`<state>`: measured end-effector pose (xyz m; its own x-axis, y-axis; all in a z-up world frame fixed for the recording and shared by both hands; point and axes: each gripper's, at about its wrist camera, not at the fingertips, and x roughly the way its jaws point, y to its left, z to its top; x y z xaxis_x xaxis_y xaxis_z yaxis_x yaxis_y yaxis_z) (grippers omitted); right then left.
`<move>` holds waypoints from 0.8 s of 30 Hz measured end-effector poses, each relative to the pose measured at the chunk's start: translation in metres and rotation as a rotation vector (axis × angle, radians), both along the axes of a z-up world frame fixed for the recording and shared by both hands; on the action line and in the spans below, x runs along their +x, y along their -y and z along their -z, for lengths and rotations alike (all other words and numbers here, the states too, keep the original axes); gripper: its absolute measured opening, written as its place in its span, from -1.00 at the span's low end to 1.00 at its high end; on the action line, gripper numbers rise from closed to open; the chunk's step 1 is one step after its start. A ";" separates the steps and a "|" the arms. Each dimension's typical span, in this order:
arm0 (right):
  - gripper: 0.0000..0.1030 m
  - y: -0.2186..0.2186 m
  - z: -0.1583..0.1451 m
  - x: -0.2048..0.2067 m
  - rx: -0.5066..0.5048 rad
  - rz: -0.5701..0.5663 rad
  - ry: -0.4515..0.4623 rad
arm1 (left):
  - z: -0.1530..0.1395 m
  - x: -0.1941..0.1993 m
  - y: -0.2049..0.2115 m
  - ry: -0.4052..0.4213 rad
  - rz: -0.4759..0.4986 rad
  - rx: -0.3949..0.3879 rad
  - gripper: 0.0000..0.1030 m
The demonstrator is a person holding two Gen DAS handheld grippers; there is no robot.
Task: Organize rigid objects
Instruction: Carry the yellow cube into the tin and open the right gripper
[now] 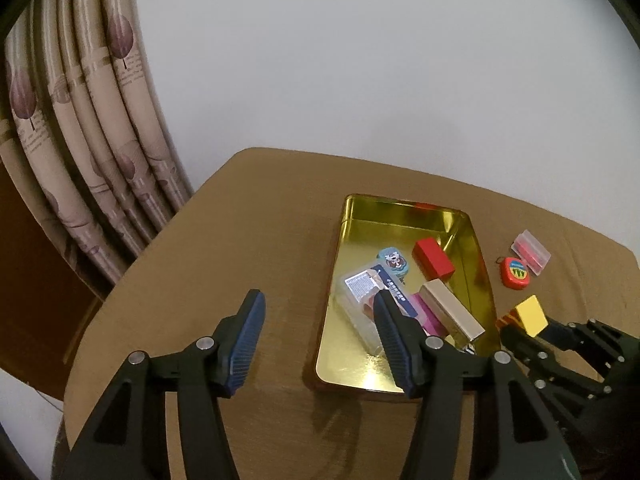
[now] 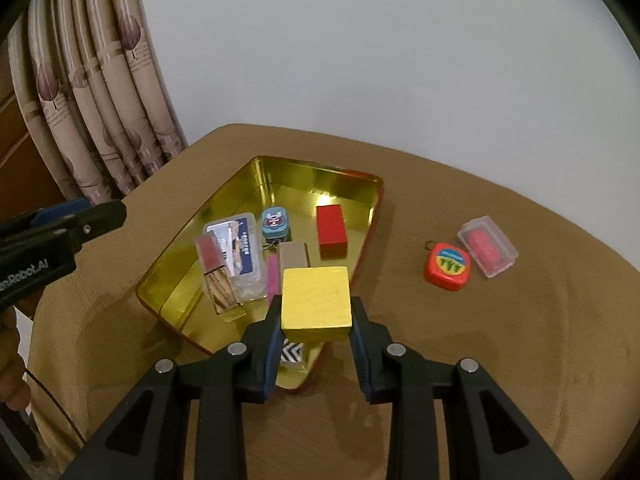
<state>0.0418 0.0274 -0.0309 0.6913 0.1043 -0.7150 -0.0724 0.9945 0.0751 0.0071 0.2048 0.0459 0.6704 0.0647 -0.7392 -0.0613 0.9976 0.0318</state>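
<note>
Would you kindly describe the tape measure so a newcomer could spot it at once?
Start at the gold tin on the brown table. To its right lie two small things outside it. The tape measure is the nearer, solid red-orange square one; its neighbour is a clear plastic case.

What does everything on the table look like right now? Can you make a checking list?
Surface: brown table.
Job's things: gold tin holds red block, clear card box, small blue tin; red tape measure and clear case lie outside.
Clutter: nothing seen.
Grippers: left gripper open, empty; right gripper shut on yellow block.
Cables: thin dark cord at left edge.
Surroundings: curtain, white wall.
</note>
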 end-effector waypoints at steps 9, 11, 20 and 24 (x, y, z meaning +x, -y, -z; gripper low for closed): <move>-0.40 -0.019 0.012 0.019 -0.010 -0.034 -0.023 | 0.004 0.001 -0.007 -0.010 -0.023 -0.010 0.09; -0.40 -0.023 0.015 0.023 -0.011 -0.040 -0.026 | 0.005 0.001 -0.008 -0.014 -0.028 -0.006 0.09; -0.40 -0.028 0.025 0.037 -0.012 -0.046 -0.047 | 0.009 0.003 -0.006 -0.025 -0.022 -0.003 0.11; -0.40 -0.030 0.027 0.042 -0.021 -0.047 -0.045 | 0.012 0.004 -0.005 -0.035 -0.022 0.001 0.11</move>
<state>0.0841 0.0572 -0.0575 0.6532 0.1211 -0.7475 -0.1164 0.9915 0.0589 0.0110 0.2100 0.0336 0.6423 0.0796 -0.7623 -0.0817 0.9960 0.0351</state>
